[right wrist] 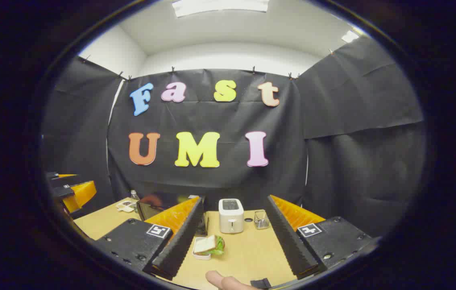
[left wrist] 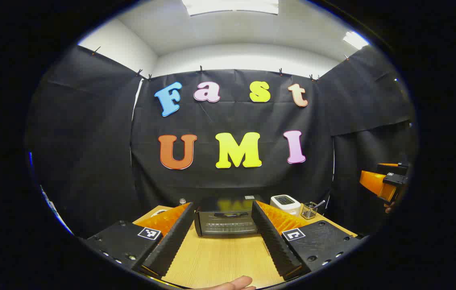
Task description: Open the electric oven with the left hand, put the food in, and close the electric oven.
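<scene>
The electric oven stands shut at the back of the wooden bench, straight ahead between the wide-open, empty jaws of the left gripper. In the right gripper view the food, a sandwich with green leaves on a small white dish, lies on the bench just right of the oven's front, near the left finger of the right gripper, whose jaws also stand wide and empty. Behind the sandwich are a white toaster and a small wire basket.
</scene>
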Available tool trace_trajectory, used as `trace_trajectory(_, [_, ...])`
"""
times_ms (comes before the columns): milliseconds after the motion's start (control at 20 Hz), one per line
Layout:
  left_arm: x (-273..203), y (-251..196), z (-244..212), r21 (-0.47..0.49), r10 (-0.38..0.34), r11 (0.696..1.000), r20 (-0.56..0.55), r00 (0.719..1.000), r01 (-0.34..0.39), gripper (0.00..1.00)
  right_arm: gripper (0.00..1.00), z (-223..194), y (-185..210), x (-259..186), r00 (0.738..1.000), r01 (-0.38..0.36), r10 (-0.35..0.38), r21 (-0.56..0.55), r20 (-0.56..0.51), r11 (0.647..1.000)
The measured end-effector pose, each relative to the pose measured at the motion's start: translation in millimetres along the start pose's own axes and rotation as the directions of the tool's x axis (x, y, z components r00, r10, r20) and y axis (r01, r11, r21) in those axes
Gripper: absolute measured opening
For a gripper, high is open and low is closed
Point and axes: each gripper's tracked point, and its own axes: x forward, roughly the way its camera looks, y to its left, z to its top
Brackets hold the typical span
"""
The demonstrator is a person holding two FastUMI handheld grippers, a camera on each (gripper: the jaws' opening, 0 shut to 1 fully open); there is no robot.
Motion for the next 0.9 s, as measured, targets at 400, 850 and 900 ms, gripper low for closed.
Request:
trace_trajectory(400, [-11.0,-5.5,-3.6,0.012,-0.022,1.0,-0.012,1.0,0.022,0.93,1.0,-7.1,5.3,-3.5,1.0,-0.028,0.027,-0.013,-0.009,1.0])
trace_trajectory(850, [-2.4,-11.0,-20.3,0.044,-0.012,0.999,-0.04,0.999,0.014,0.94,1.0,-16.5,-6.0,-3.0,1.0,-0.021,0.021,-0.013,-0.001,1.0])
trace_trajectory(900, [0.4,-10.2,-21.8,0.042,-0.01,0.999,-0.04,0.999,0.012,0.94,1.0,-19.5,-5.2,-2.6,1.0,-0.026,0.026,-0.012,-0.001,1.0])
